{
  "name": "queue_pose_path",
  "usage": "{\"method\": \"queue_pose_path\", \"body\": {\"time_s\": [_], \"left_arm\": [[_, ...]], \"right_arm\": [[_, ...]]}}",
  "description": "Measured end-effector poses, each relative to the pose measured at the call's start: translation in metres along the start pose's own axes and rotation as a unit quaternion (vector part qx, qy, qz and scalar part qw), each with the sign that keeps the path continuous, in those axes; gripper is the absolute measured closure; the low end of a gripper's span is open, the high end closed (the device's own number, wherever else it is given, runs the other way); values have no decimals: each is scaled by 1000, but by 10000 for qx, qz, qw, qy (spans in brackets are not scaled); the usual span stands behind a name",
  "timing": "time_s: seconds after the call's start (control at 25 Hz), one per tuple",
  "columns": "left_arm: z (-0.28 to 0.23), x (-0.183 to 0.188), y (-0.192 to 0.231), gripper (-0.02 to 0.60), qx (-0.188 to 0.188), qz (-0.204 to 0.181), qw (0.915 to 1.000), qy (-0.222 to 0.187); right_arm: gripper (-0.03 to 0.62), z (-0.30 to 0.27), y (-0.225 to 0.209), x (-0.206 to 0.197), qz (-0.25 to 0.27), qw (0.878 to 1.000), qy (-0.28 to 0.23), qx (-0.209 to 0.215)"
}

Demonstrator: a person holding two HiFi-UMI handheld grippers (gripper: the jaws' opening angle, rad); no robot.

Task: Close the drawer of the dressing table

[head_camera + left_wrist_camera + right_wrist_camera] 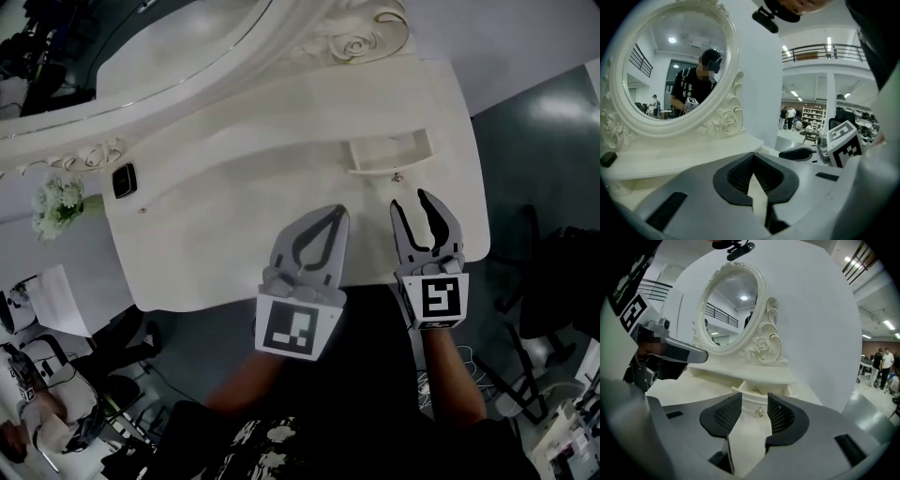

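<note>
The white dressing table (225,234) lies below me with its small drawer (389,153) pulled out at the right, under the mirror shelf. The drawer's metal knob (397,177) faces my right gripper (410,199), which hovers just in front of it, open and empty. In the right gripper view the knob (760,412) shows in the gap between the two dark pads (723,417), apart from both. My left gripper (336,214) is shut with nothing in it, over the tabletop left of the drawer. Its closed jaws (753,177) point at the mirror base.
An oval carved mirror (178,37) stands at the table's back. A small black object (124,180) sits on the shelf at the left, beside white flowers (58,204). A black chair (553,281) stands right of the table. People stand far off in the hall.
</note>
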State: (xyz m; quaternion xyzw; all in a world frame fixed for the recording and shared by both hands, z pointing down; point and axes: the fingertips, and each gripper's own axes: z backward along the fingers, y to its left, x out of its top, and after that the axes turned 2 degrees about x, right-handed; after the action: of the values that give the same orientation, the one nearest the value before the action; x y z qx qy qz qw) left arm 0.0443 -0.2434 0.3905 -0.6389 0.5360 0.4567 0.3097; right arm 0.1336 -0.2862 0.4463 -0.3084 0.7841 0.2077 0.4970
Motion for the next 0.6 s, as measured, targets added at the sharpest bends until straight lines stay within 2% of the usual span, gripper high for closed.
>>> {"method": "queue_pose_path", "body": {"time_s": [0.16, 0.6], "left_arm": [[-3, -14, 4, 580, 69, 54, 9998, 175], [-21, -35, 6, 580, 44, -167, 9988, 457]], "right_arm": [[444, -10, 1, -12, -104, 9999, 95, 86], [444, -41, -9, -39, -226, 9992, 324, 113]]}}
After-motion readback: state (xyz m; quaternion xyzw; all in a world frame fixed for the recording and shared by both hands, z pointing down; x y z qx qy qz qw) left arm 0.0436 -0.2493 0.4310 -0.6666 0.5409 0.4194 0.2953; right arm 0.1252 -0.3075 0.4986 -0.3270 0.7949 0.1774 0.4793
